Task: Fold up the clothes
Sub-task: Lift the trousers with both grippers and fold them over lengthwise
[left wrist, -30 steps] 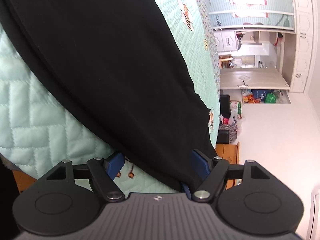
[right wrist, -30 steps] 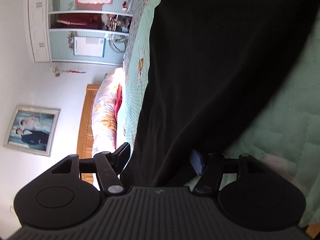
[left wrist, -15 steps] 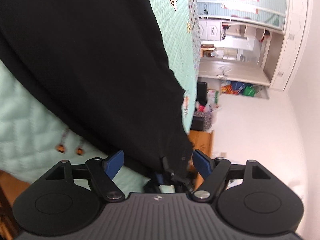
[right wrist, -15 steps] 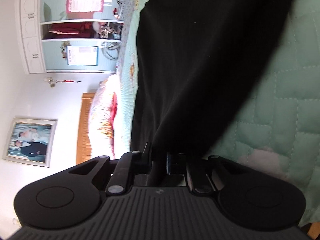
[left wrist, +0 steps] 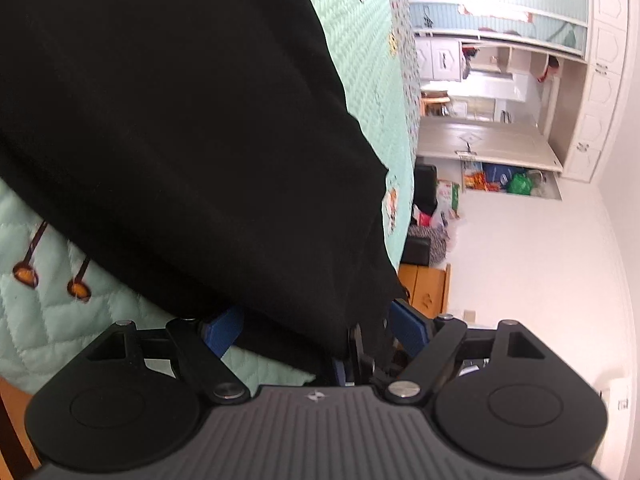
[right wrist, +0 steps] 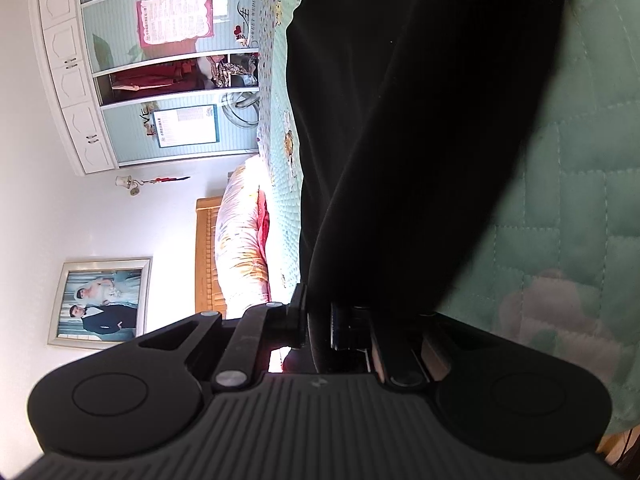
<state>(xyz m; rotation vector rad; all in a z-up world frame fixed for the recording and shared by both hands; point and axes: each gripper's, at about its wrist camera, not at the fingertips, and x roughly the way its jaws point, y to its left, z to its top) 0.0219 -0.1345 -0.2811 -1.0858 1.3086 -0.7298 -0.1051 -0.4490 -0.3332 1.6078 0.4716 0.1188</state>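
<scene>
Black garment [left wrist: 180, 120] spread over the quilted green bed [left wrist: 48, 336] near its edge, one corner pinched in the narrow right hand-held gripper [right wrist: 320, 330], left hand-held gripper [left wrist: 316, 330] wide around the other corner; next, probably closing left and lifting both.

- The left gripper [left wrist: 316, 330] is showing a ribbed charcoal housing with a small pale emblem at its front edge.
- Two round black discs are flanking it, each with a triangular cut-out arm.
- Silver screw heads are glinting on black linkage bars.
- Blue pads [left wrist: 222, 328] are tipping its fingers.
- The right gripper [right wrist: 318, 330] is wearing the same ribbed body, discs and screws.
</scene>
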